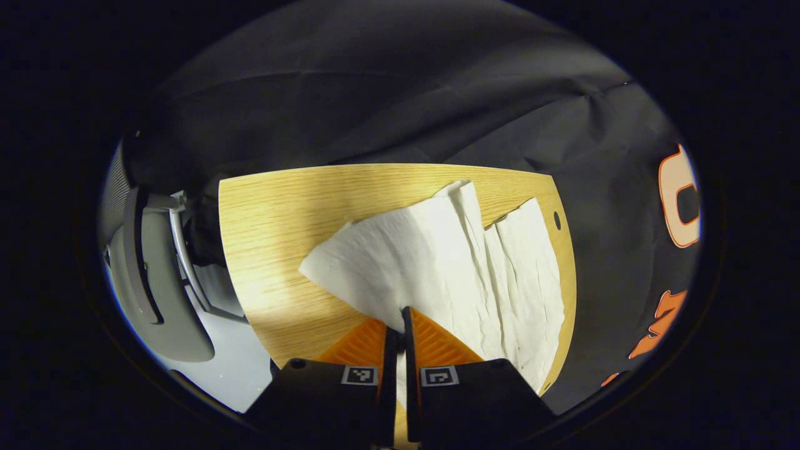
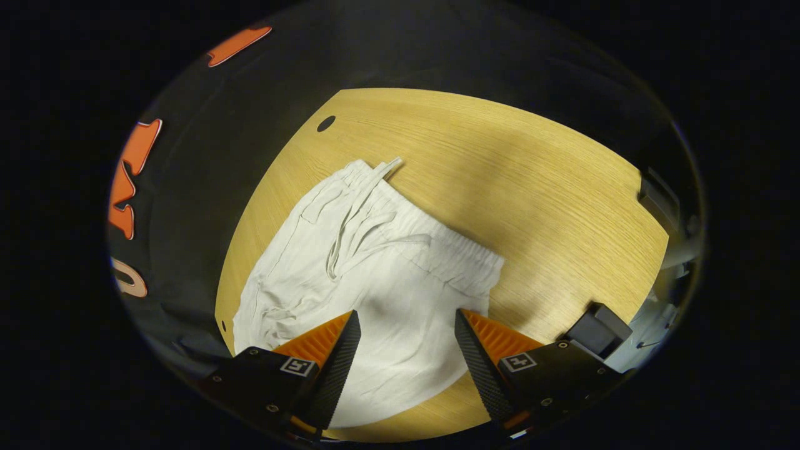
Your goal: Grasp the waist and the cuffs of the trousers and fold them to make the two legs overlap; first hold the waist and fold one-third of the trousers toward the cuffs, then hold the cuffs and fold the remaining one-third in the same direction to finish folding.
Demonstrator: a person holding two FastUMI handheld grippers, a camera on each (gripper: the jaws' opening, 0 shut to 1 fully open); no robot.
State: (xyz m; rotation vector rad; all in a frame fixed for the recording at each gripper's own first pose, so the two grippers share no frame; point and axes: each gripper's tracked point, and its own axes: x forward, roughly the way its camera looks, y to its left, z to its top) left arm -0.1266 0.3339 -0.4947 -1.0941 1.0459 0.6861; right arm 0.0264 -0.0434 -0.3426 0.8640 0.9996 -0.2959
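Left tool (image 1: 400, 325) first: its two fingers are pressed together on a pinch of white cloth, the trousers (image 1: 450, 262) fanning out ahead of it in two long legs across the counter (image 1: 281, 212). Over in the right gripper view, the right tool (image 2: 406, 340) hangs with its fingers wide apart above the trousers (image 2: 375, 275), gripping nothing, the gathered waist (image 2: 437, 244) just beyond its tips.

The risk, as I read it: the left pinch looks thin, perhaps a single layer near a cuff, so a pull could drag one leg and leave the other behind, spoiling the overlap. The right tool could also close on flat cloth short of the waistband and bunch it instead of lifting it.

The fabric is light, creased, soft woven stuff that drapes and wrinkles easily. The waistband is ruched elastic with a loose drawstring (image 2: 356, 225) trailing over the front. The counter is smooth pale wood grain with rounded corners, so the cloth should slide readily.
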